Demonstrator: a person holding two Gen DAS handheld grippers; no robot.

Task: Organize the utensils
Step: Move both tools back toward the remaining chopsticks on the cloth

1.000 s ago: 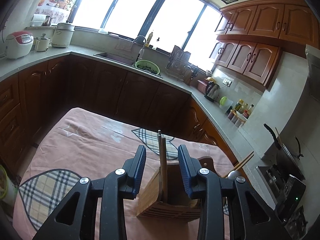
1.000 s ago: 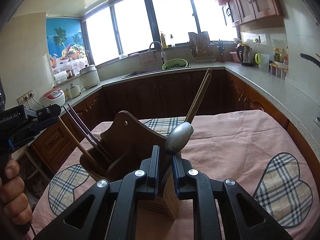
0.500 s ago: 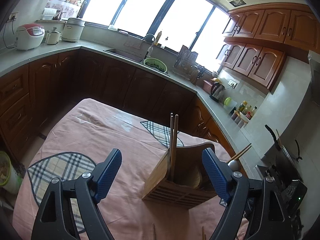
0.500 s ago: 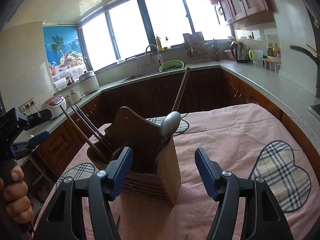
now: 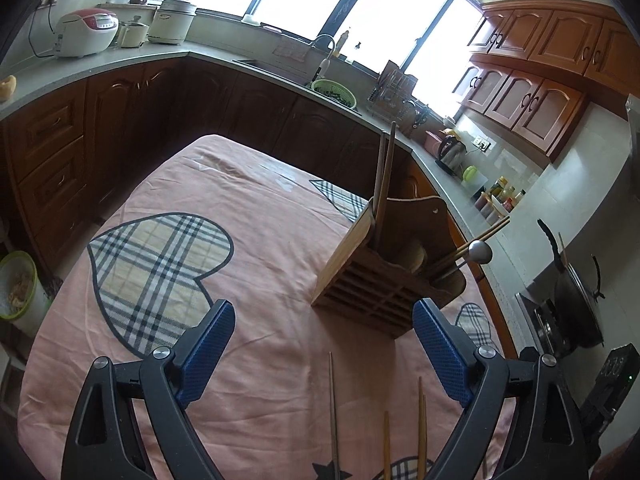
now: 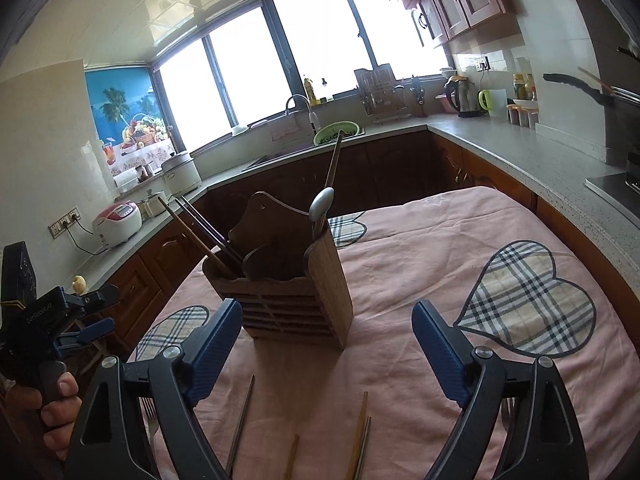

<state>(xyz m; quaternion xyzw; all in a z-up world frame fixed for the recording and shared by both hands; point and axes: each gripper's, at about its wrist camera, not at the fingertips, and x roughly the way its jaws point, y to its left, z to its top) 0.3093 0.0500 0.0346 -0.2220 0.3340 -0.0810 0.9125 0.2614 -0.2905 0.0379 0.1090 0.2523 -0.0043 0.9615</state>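
A wooden utensil holder (image 5: 384, 272) (image 6: 292, 280) stands on the pink tablecloth. It holds wooden chopsticks (image 5: 384, 184), dark chopsticks (image 6: 204, 232) and a metal spoon (image 5: 479, 251) (image 6: 321, 206). My left gripper (image 5: 324, 344) is open and empty, back from the holder. My right gripper (image 6: 326, 344) is open and empty, also short of the holder. Loose chopsticks lie on the cloth near me (image 5: 421, 424) (image 6: 358, 440). The left gripper also shows at the left edge of the right wrist view (image 6: 96, 312), in a hand.
The table (image 5: 240, 240) carries a pink cloth with plaid hearts. Dark wood cabinets and a grey counter (image 6: 520, 152) wrap around it, with a sink, rice cookers (image 5: 86, 32), a kettle (image 6: 460, 92) and a stove with a wok (image 5: 576, 292). A bin (image 5: 18, 292) stands at the left.
Both grippers opened, letting go of the chopsticks and the spoon in the holder, and pulled back and up. Loose chopsticks on the cloth came into view.
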